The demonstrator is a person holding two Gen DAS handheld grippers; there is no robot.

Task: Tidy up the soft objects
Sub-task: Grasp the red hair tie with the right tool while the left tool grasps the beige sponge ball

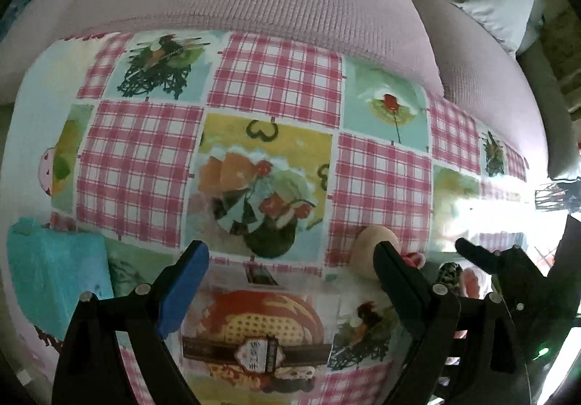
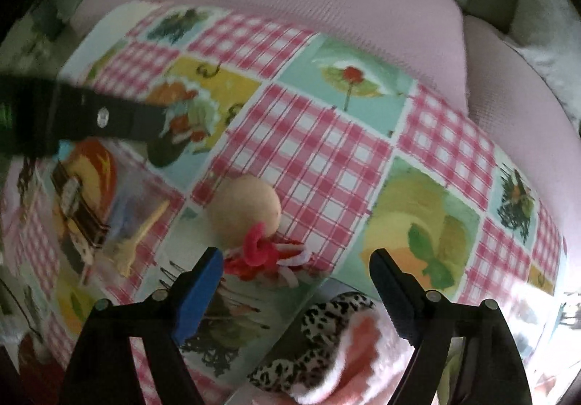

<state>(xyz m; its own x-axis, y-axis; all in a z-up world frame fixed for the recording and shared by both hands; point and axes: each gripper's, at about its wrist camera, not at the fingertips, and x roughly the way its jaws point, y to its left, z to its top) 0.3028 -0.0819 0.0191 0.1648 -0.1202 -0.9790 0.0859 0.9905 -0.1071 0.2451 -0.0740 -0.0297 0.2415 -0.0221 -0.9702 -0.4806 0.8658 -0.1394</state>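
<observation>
1. While both tools hover over the patchwork tablecloth (image 2: pixel 326 136), the right gripper (image 2: pixel 296 270) has its jaws spread wide with nothing between them, and the doll (image 2: pixel 250 223) lies just ahead of it on the cloth.
2. Seen from the right wrist, the doll sits at about 11 o'clock from the gap between the fingers, near the blue pad (image 2: pixel 198 296) and clear of the black finger (image 2: pixel 394 292).
3. Its long axis runs from the tan round head (image 2: pixel 245 207) at 11 o'clock down to the red and white body (image 2: pixel 265 258) at 5 o'clock, so the body end points toward the right tool.
4. Below the gap, at 6 o'clock, a leopard-print and pink fleece cloth (image 2: pixel 337 343) lies closest to the right tool, partly under it.
5. The left gripper (image 1: pixel 290 267) is also open and empty; from its own camera the doll's head (image 1: pixel 368 250) shows at 3 o'clock, half hidden behind its black finger (image 1: pixel 399 281).
6. A folded turquoise cloth (image 1: pixel 51 270) lies at 9 o'clock from the left tool, just beside its blue pad side.
7. Judging by these positions, the right hand is better placed for the doll, needing a short advance and a slight turn leftward; the left seems better placed for the turquoise cloth.
</observation>
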